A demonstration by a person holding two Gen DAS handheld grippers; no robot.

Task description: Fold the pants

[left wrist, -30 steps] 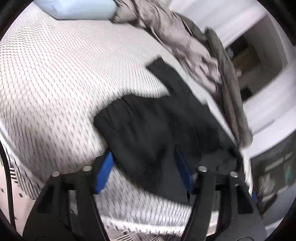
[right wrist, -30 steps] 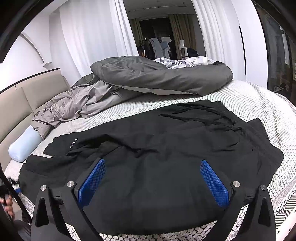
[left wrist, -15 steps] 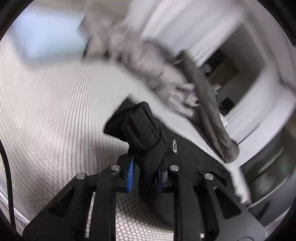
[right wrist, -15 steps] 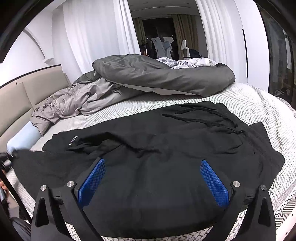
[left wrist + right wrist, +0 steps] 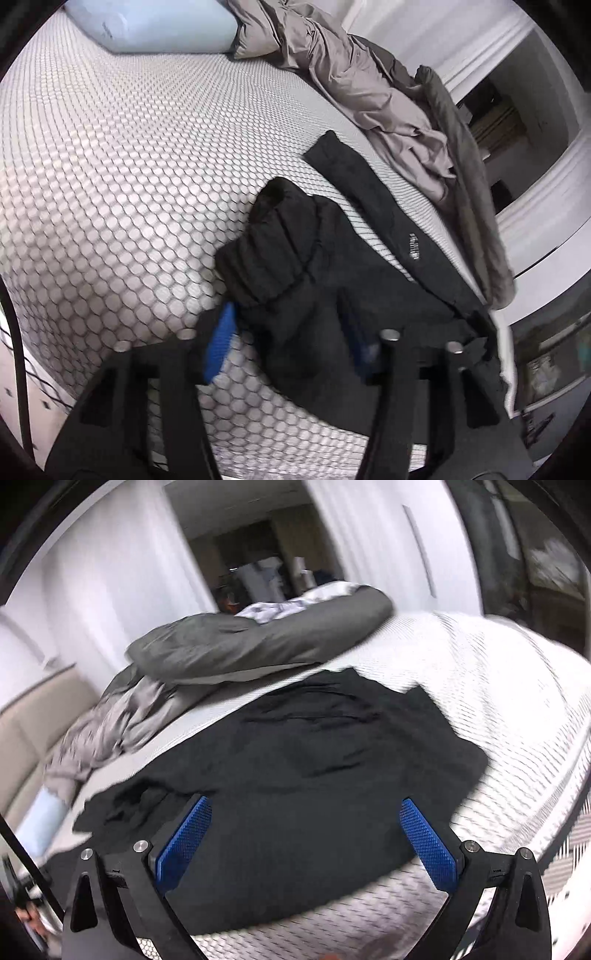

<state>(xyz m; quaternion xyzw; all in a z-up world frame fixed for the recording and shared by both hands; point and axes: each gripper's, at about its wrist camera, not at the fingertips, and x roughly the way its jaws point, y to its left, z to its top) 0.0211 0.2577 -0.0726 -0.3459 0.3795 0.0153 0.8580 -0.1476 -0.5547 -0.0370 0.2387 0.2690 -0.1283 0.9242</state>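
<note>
- Black pants are spread out on the bed, which has a white cover with a dark honeycomb print. In the right wrist view they fill most of the middle of the mattress, wrinkled and not really flat.
- From the left wrist view, one pant leg runs off toward the far side, lying flat with a small white logo on it. The other leg end is bunched up in a ribbed, rumpled lump just in front of the claw.
- Left gripper: fingers spread apart, blue pads either side of the black fabric. The cloth sits in the gap between them, but nothing's pinched — there's clear space by the left-hand pad. The other pad is partly lost against the dark cloth.
- Right gripper: wide open, both blue pads well apart, hovering over the near edge of the pants with nothing in its grip. This view is pretty motion-blurred, so fine detail is iffy.
- Other stuff on the bed: a light blue pillow at the head end, a crumpled grey-beige sheet next to it, and a dark grey duvet heaped along the far side — just beyond the pants.
- Beige padded headboard off to the left in the right wrist view, white curtains behind.
</note>
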